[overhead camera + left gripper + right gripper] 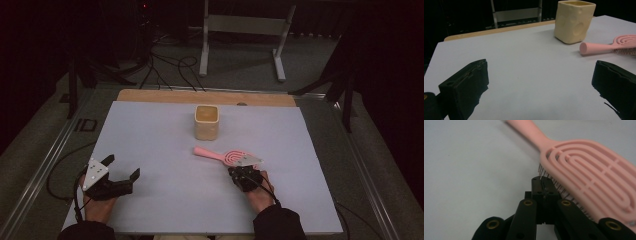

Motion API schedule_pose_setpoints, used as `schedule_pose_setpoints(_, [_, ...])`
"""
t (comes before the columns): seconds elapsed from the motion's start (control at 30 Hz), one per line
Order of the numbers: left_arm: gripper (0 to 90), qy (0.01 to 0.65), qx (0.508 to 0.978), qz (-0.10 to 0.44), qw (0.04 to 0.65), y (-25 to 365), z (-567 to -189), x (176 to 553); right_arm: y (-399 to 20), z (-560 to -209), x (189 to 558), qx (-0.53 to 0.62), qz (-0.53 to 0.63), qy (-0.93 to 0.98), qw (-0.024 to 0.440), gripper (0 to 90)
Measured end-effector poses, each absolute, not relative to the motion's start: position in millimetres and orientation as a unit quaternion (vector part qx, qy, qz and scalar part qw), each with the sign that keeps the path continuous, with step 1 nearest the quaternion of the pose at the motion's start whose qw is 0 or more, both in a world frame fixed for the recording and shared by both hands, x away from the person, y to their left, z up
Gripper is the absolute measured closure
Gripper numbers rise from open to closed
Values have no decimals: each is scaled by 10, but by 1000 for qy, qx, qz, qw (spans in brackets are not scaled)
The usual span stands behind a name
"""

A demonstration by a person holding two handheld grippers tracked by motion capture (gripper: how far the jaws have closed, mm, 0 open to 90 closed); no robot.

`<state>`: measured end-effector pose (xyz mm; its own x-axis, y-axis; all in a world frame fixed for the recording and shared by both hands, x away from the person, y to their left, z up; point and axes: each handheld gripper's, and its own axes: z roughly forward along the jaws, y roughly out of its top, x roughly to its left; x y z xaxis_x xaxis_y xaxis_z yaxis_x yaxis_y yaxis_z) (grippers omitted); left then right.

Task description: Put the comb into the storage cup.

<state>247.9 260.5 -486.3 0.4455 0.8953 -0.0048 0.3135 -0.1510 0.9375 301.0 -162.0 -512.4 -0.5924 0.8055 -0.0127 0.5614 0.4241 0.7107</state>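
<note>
Pink hairbrush [227,155] lies bristles-down mid-surface, near the cream cup [206,121]; our right hand-held gripper [541,180], jaws closed and empty, touches its bristles, while the left hand-held gripper [121,168] rests wide open, holding nothing

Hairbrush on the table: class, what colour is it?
Pink plastic hairbrush; clearest in the right gripper view.

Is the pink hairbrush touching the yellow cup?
Apart. In the left gripper view, bare table shows between the hairbrush handle end and the cup; the high view shows the same gap.
</note>
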Motion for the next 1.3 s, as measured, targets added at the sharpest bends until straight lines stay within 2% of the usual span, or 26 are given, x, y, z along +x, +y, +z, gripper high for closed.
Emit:
schedule_pose_setpoints(0.47, [18,436,697,298,486,2603,-4870,2485,-1848,-5127,3235,484,345,788,162,899])
schedule_pose_setpoints(0.83, [20,437,695,299,487,2606,-4869,2484,-1840,-4963,3529,498,329,783,173,899])
schedule_pose_setpoints(1.3, [21,436,697,297,485,2608,-4872,2488,-1801,-5106,3841,512,304,786,167,899])
